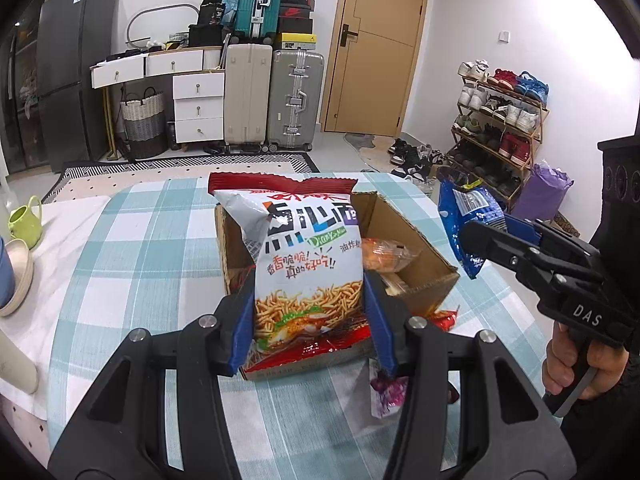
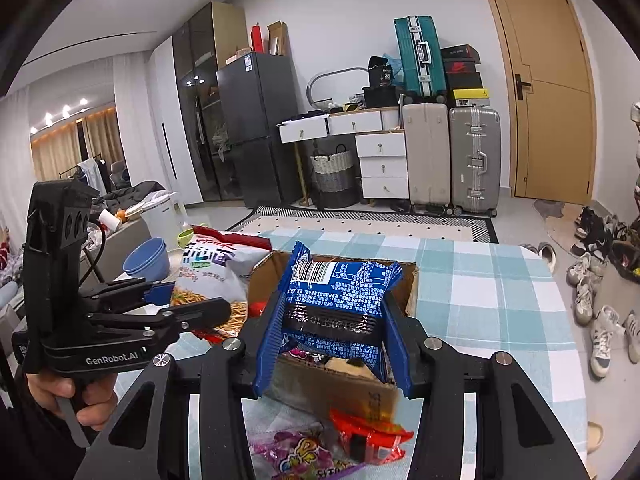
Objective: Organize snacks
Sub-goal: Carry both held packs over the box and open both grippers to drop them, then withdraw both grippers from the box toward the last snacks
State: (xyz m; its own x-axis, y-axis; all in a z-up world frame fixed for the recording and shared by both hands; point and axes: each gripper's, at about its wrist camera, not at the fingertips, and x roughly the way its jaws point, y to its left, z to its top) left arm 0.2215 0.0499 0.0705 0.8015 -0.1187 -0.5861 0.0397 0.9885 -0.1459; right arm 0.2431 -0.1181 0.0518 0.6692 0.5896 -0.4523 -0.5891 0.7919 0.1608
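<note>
My left gripper (image 1: 310, 320) is shut on a white and red noodle snack bag (image 1: 304, 256) and holds it upright over the open cardboard box (image 1: 424, 280) on the checked tablecloth. The bag also shows in the right wrist view (image 2: 208, 276). My right gripper (image 2: 332, 344) is shut on a blue snack packet (image 2: 340, 300) above the same box (image 2: 408, 284); from the left wrist view the packet (image 1: 468, 220) hangs right of the box. An orange packet (image 1: 384, 256) lies inside the box. A red packet (image 2: 372, 436) and a purple packet (image 2: 296, 456) lie on the cloth in front of the box.
A green mug (image 1: 24, 220) and stacked bowls (image 1: 14, 276) stand at the table's left edge; blue bowls (image 2: 146, 260) and a white kettle (image 2: 164, 216) show there too. Suitcases (image 1: 272, 100), drawers and a shoe rack (image 1: 500, 128) stand beyond the table.
</note>
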